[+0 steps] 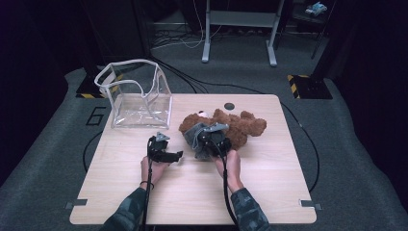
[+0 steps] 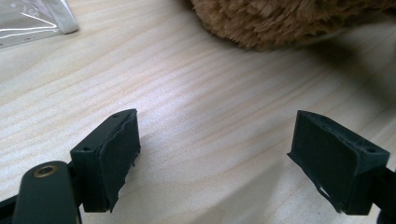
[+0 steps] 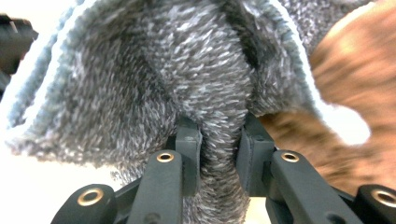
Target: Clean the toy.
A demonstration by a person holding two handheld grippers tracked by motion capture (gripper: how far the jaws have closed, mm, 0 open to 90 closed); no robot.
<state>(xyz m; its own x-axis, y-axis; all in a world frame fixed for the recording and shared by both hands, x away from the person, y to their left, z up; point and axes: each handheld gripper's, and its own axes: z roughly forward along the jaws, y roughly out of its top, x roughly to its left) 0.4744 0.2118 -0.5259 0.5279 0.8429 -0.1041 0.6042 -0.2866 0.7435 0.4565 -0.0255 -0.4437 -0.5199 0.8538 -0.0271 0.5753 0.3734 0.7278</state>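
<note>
A brown teddy bear in a grey knitted garment lies on the wooden table, right of centre. My right gripper is shut on a fold of the grey garment, with brown fur at the right of that view. My left gripper rests low over the table just left of the bear. Its jaws stand wide apart over bare wood, and its fingers hold nothing. The bear's fur lies ahead of them.
A clear plastic bag with white trim stands open at the table's back left; its corner shows in the left gripper view. A small dark round spot is near the far edge. Cables and a desk frame lie beyond on the floor.
</note>
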